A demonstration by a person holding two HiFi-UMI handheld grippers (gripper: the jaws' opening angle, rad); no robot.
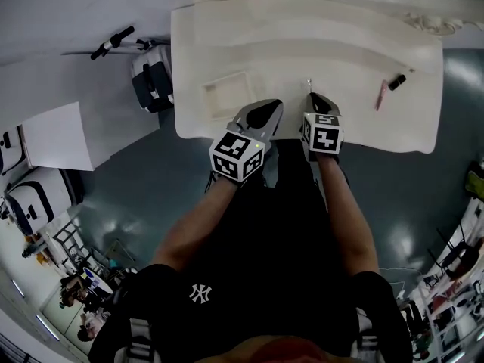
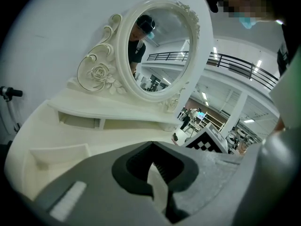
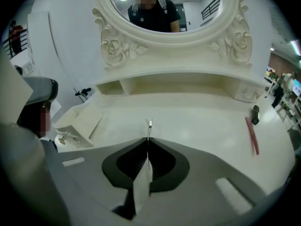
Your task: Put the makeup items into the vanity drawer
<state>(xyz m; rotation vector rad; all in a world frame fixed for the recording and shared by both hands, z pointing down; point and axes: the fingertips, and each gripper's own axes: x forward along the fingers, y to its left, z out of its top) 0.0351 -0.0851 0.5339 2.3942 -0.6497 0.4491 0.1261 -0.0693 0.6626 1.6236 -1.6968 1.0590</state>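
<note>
Your right gripper [image 3: 148, 136] is pinched shut on a thin metal tool [image 3: 149, 124] near the vanity top's [image 1: 363, 131] front edge, with bare surface between it and the drawer [image 1: 227, 93] at left. Your left gripper [image 2: 151, 145] is closed and empty. The pink stick [image 1: 381, 95] and black tube [image 1: 397, 81] (right end) show in the head view, while your left gripper view is mostly mirror [image 2: 160, 46].

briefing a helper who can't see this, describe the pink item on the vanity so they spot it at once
On the white vanity top, go toward its right end. Two small items lie there: the pink stick is the long, slim one, next to a short black item.
</note>
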